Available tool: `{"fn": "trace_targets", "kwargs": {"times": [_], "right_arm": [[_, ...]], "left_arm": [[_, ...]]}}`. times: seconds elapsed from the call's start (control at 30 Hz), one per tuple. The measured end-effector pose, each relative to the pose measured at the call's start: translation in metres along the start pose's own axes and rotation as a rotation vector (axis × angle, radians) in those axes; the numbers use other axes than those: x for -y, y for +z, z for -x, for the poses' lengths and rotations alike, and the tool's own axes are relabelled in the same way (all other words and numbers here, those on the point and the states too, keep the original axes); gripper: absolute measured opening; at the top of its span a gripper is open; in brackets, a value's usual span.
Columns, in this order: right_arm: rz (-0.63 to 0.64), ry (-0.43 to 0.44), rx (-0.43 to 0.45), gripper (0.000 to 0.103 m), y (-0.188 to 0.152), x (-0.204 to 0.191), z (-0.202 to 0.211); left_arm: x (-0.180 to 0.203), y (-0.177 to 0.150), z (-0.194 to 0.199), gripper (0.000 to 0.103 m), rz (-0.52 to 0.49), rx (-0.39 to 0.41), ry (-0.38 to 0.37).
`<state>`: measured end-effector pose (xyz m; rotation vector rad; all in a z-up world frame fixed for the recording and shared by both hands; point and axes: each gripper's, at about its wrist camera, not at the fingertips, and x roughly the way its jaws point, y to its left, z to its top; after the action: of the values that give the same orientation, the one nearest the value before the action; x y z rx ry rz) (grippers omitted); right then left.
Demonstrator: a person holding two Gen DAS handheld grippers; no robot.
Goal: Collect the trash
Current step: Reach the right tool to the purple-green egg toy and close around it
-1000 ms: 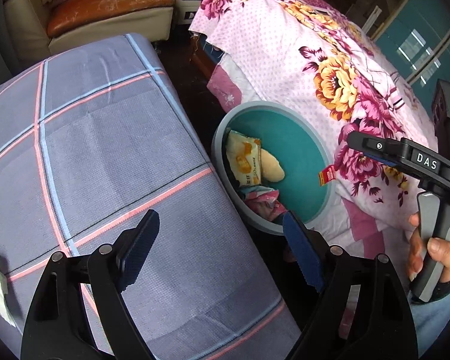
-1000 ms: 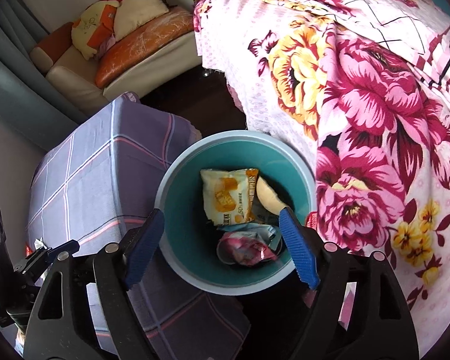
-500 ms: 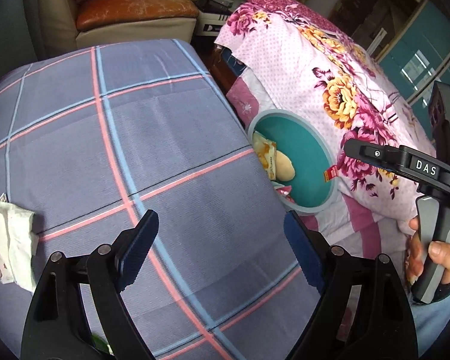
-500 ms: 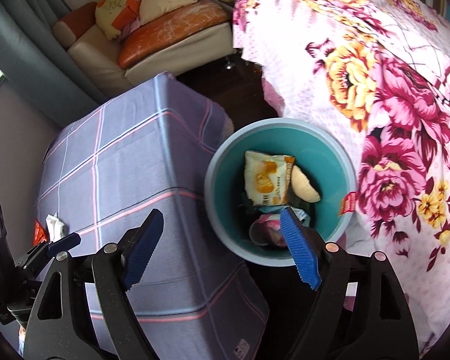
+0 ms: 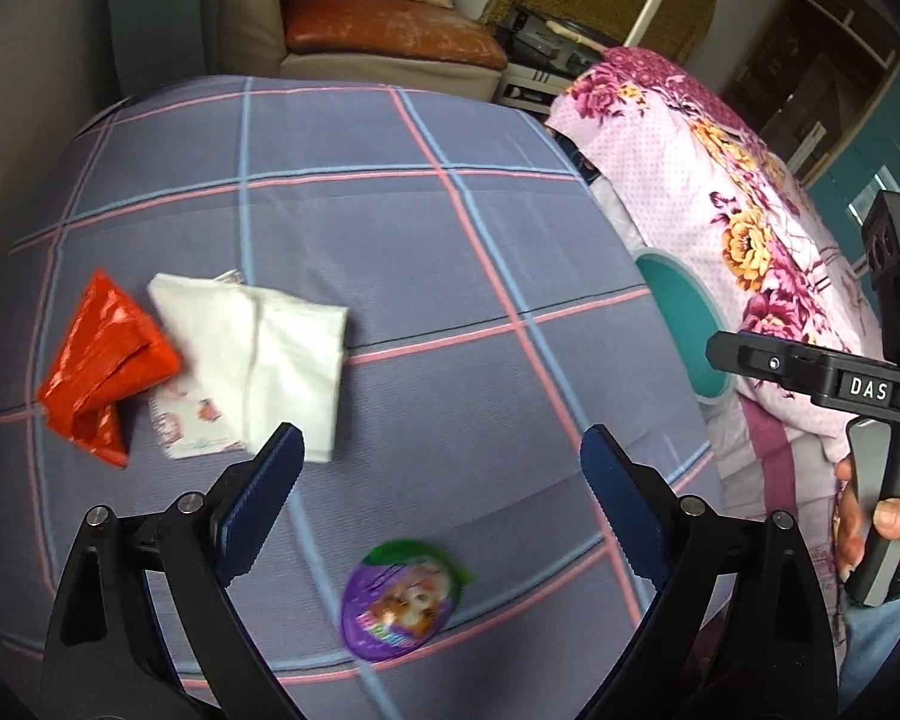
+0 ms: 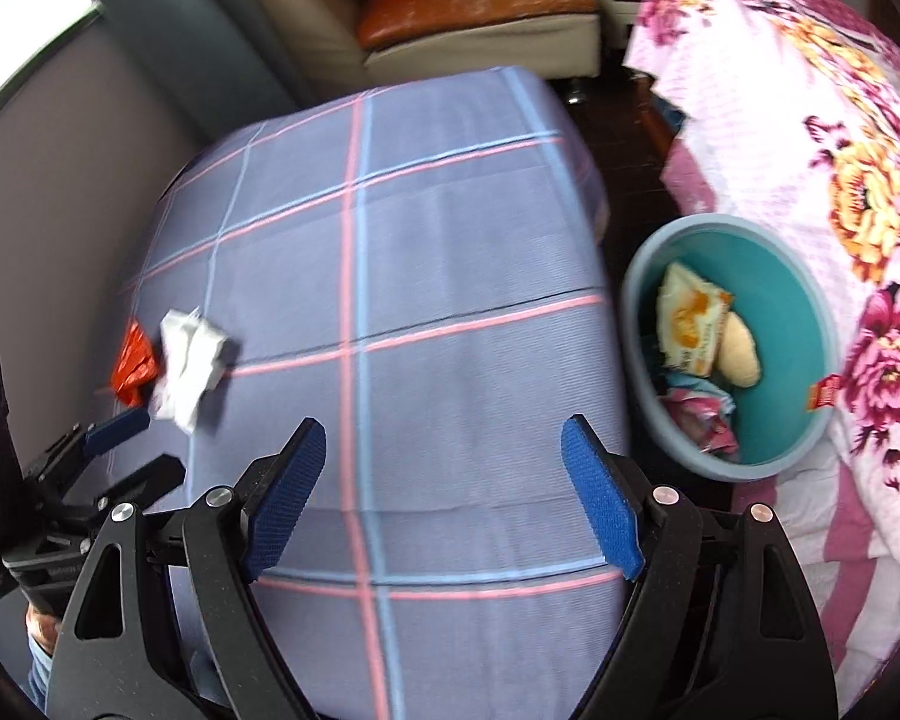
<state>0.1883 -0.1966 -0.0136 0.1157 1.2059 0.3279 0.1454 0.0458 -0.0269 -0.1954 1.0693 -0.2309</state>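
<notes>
Left wrist view shows a grey-blue checked cloth with pink and pale blue stripes [image 5: 426, 276] spread over a table and filling most of the frame; to its right lies a pink floral bedspread [image 5: 732, 204], and between the two stands a round bin, grey outside and teal inside [image 6: 810, 306]. In the right wrist view that bin holds a yellow snack packet [image 6: 690, 324], a pale rounded lump [image 6: 738, 348] and crumpled pink wrappers [image 6: 702, 414]. On the cloth, a crumpled white tissue [image 5: 258, 360] rests on a printed paper napkin [image 5: 192, 426], touching a crumpled orange-red plastic bag [image 5: 102, 366] on its left. A purple oval foil wrapper with a cartoon print [image 5: 402, 600] lies close below the left gripper [image 5: 438, 498], whose blue-padded jaws have just been opening and stand wide with nothing between them. The right gripper [image 6: 444, 492] is also spread wide and empty over bare cloth.
</notes>
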Motion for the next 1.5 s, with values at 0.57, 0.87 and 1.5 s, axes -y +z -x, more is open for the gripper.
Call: {"fn": "trace_targets", "kwargs": {"times": [0.57, 0.87, 1.5], "right_arm": [[0.208, 0.080, -0.230, 0.081, -0.067, -0.135, -0.061], [0.234, 0.043, -0.227, 0.081, -0.080, -0.164, -0.083], [0.249, -0.021, -0.101, 0.066, -0.049, -0.169, -0.077]], "left_arm": [[-0.125, -0.065, 0.044, 0.094, 0.159, 0.048, 0.074], [-0.148, -0.076, 0.049, 0.094, 0.197, 0.048, 0.077], [-0.176, -0.036, 0.041, 0.094, 0.132, 0.039, 0.131]]}}
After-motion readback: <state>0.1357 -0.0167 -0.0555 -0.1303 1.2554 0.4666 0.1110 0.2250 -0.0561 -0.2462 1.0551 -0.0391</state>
